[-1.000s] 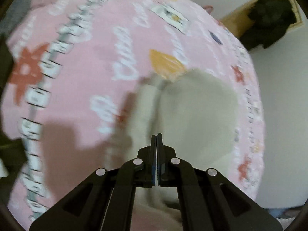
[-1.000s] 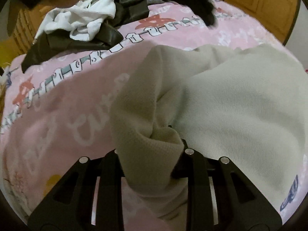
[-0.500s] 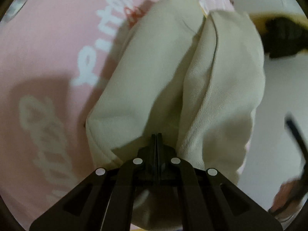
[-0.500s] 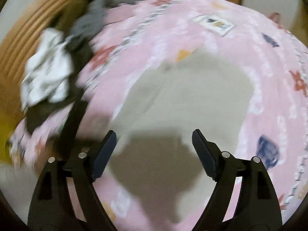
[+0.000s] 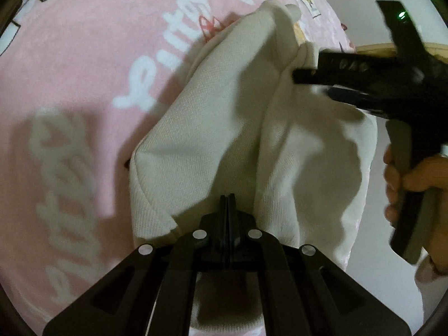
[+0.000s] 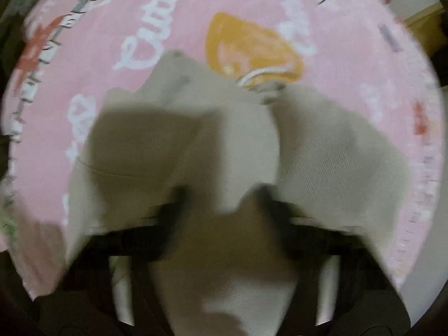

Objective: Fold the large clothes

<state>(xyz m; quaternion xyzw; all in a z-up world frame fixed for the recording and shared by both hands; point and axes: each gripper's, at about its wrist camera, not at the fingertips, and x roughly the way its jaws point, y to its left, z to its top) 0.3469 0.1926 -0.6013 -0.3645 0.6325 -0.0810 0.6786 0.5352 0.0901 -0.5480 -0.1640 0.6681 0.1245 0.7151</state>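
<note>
A cream sweatshirt (image 5: 229,128) lies bunched on the pink printed bedspread (image 5: 84,64). My left gripper (image 5: 227,198) is shut, its tips at the garment's near ribbed edge; whether cloth is pinched between them I cannot tell. My right gripper (image 5: 301,77) comes in from the right in the left wrist view and reaches the garment's far edge. In the blurred right wrist view the sweatshirt (image 6: 196,145) drapes over my right gripper (image 6: 224,196), with cloth between the spread fingers; their tips are hidden.
The bed's right edge (image 5: 361,168) runs just beyond the garment, with pale floor past it. The person's hand (image 5: 414,176) holds the right gripper's handle. An orange heart print (image 6: 252,47) lies beyond the garment.
My right gripper, open and above the garment half a second ago, has come down into it. My left gripper has stayed shut at the near edge.
</note>
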